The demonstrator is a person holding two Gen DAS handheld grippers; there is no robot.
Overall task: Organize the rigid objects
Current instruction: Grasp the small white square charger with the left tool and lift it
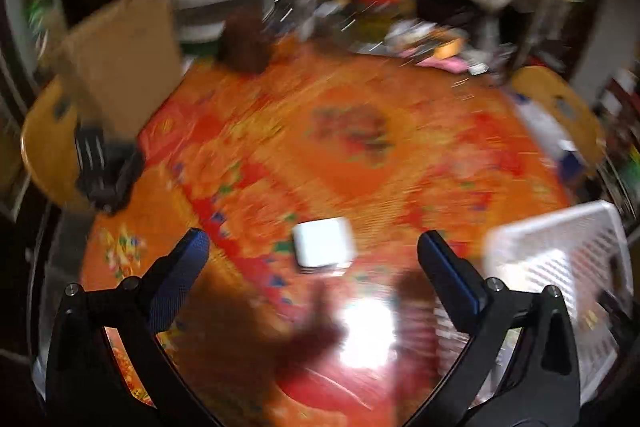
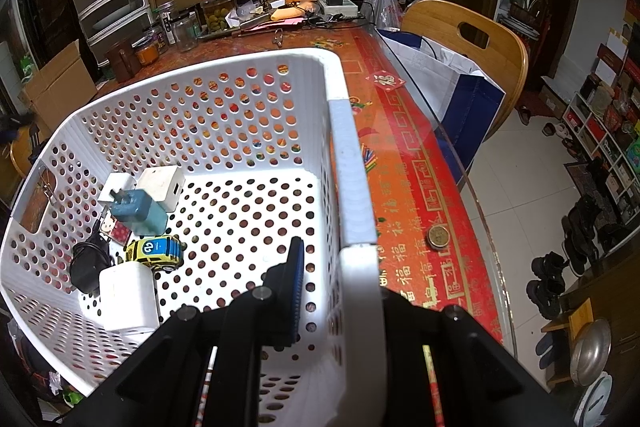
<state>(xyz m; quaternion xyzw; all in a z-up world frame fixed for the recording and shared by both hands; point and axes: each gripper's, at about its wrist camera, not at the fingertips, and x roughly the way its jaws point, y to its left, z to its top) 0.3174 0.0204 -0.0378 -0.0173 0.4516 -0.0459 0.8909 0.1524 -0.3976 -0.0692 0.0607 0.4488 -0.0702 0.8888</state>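
Observation:
The left wrist view is blurred. My left gripper (image 1: pixel 313 241) stands open wide above the orange patterned tablecloth (image 1: pixel 352 155). A small white charger block (image 1: pixel 322 247) lies on the cloth between and just beyond the fingertips, and no pad touches it. The white perforated basket (image 1: pixel 560 267) is at the right. My right gripper (image 2: pixel 340 275) is shut on the basket's right wall (image 2: pixel 354 211), its blue pad (image 2: pixel 297 267) on the inside. In the basket lie a blue-grey plug (image 2: pixel 138 211), a yellow toy car (image 2: pixel 154 253), a black adapter (image 2: pixel 88 263) and white chargers (image 2: pixel 128 297).
A brass round tin (image 2: pixel 438 237) sits on the red cloth border near the glass table edge (image 2: pixel 472 187). Jars and clutter (image 2: pixel 216 7) line the far side. A wooden chair (image 2: pixel 480 39) stands at the right, and a cardboard box (image 1: pixel 120 59) and another chair (image 1: pixel 44 155) at the left.

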